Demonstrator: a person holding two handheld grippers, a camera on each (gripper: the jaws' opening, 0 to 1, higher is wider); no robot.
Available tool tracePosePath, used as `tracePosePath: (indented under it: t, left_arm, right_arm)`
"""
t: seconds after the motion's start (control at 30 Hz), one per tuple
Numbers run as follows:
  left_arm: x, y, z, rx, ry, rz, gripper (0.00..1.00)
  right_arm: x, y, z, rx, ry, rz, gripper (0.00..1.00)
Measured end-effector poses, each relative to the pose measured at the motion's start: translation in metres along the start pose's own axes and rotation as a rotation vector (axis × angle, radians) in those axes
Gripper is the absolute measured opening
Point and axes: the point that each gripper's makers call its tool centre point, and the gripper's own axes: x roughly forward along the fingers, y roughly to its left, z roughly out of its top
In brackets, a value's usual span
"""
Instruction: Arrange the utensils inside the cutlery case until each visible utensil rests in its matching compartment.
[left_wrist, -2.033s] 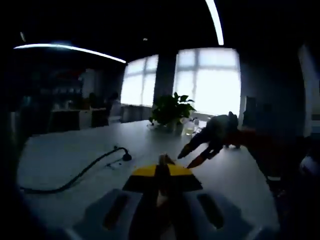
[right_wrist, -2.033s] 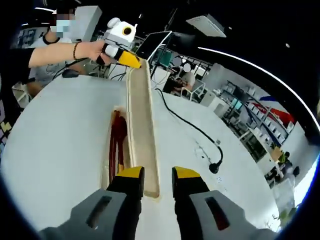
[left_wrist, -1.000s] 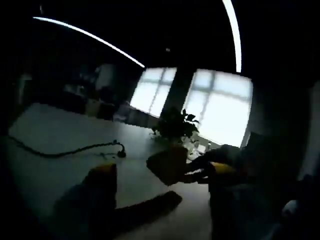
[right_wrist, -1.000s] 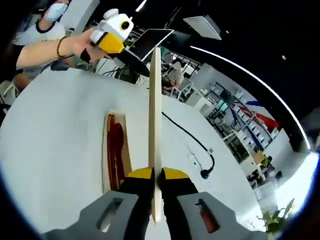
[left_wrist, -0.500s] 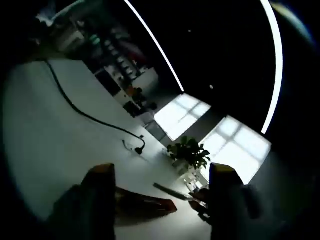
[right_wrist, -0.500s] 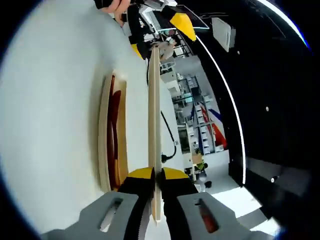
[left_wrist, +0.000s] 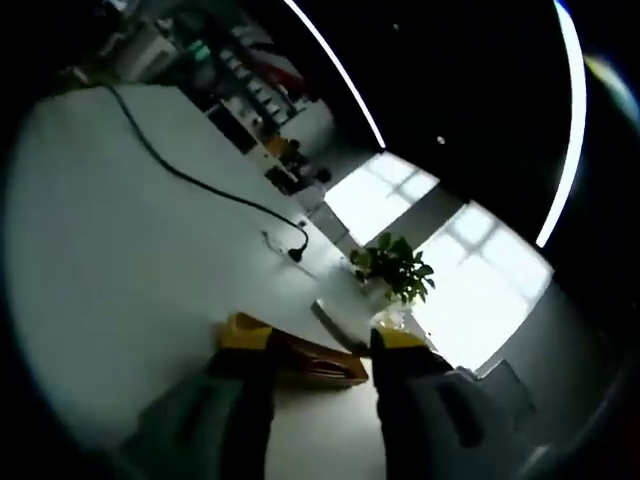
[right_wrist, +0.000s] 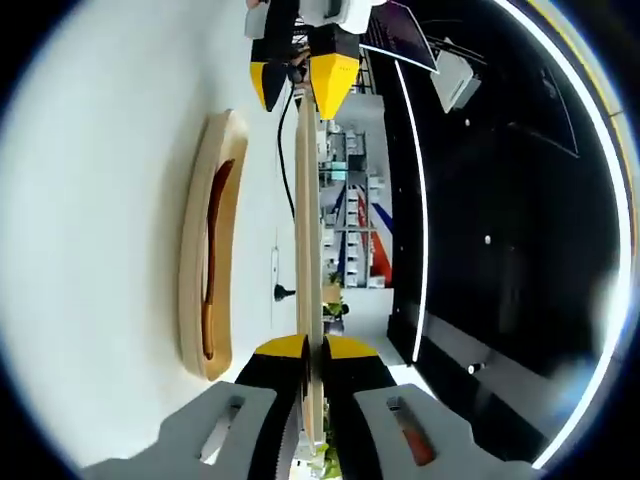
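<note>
The right gripper (right_wrist: 310, 352) pinched the wooden lid (right_wrist: 309, 260) edge-on beside the cutlery case (right_wrist: 205, 250). The left gripper (right_wrist: 299, 82) straddled the lid's far end, jaws spread.

Pale matt wooden lid (right_wrist: 308, 230); smooth white table (right_wrist: 110, 180)

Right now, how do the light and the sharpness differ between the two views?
Left gripper view: dim and backlit, the windows glare white, and the left hand-held gripper is nearly a silhouette. Right gripper view: bright and sharp, the white table evenly lit, the wooden lid crisp, and fisheye bending curves the table edge.
</note>
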Motion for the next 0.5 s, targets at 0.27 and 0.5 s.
tracePosePath:
  t: [0.27,0.5]
  left_arm:
    - [0.006,-0.006,-0.005,-0.191,0.004,-0.092,0.25]
    - [-0.001,-0.002,0.009,-0.370,-0.084,-0.080,0.09]
  right_arm:
    - [-0.002,0.010,0.007,-0.047,-0.012,0.002,0.03]
    - [-0.005,0.009,0.018,-0.034,-0.085,-0.005,0.04]
